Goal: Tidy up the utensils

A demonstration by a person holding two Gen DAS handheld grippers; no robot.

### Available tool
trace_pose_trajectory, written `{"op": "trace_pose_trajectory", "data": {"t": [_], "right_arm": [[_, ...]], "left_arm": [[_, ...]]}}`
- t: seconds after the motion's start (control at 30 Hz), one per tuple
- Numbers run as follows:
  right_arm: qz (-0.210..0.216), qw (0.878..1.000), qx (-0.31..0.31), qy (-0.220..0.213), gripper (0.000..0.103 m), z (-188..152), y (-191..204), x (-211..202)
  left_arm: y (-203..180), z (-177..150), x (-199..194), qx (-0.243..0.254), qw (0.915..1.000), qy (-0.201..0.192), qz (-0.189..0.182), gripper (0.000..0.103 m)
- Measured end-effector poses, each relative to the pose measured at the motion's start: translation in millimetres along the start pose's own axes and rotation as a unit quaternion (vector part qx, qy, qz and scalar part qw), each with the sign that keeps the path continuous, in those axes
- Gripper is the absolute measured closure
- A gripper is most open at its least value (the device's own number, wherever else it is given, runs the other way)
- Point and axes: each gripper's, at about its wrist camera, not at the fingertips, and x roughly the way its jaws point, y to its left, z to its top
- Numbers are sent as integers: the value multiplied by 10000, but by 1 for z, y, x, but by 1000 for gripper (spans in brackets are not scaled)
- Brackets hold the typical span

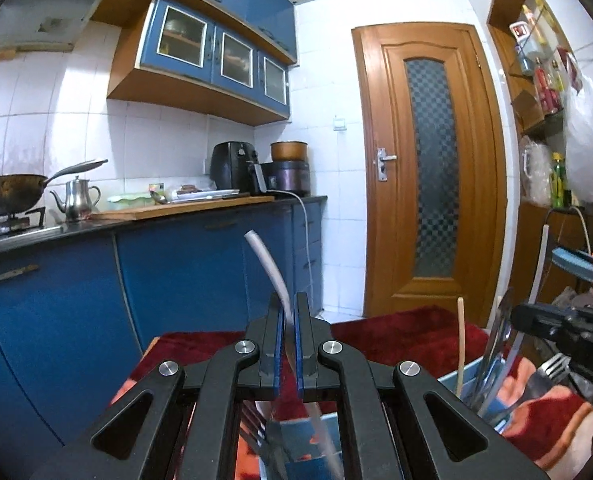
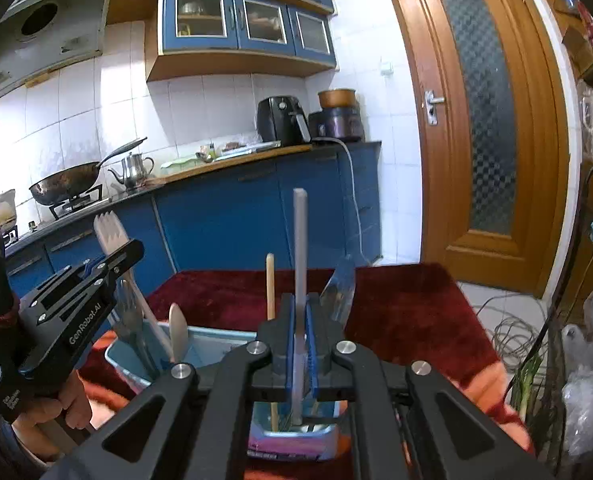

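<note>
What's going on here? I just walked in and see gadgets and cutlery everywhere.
A person is sorting utensils with a handheld gripper in each hand. The left gripper is shut on a grey utensil handle, and the right gripper is shut on another upright grey handle. Below them, blue holders on a red cloth already hold forks and wooden pieces.

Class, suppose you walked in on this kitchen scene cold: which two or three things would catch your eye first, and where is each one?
Nearest the lens, the left gripper is clamped on a pale utensil handle and the right gripper on an upright grey handle, both above a light blue utensil holder on a dark red cloth. Behind, blue cabinets run along the left, and a tall wooden door stands at the right.
</note>
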Motion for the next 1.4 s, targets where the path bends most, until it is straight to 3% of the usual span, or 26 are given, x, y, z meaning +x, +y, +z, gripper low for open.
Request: {"op": "trace_pose_trajectory", "data": {"t": [0.1,0.3,0.53,0.93,1.27,1.4], "right_arm": [[113,9999,49,17,78,0,0,-3],[187,9997,0,-163,69,5,8,-23],[317,9987,-43,-387,65,8,20,-60],[619,9959,-74,-656,57,1,45,-137],[600,9949,-201,-782,45,-33,60,-179],[544,9957,-174,-728,40,-53,59,-182]], "left_arm": [[1,-2,-2,-47,9999,104,-41,84],[1,1,-20,-65,9999,108,-92,78],[4,9,-49,-172,9993,165,-297,71],[4,23,-124,-78,9992,192,-336,71],[9,11,-182,-222,9988,317,-292,70],[13,-3,-198,-333,9985,361,-233,59]]}}
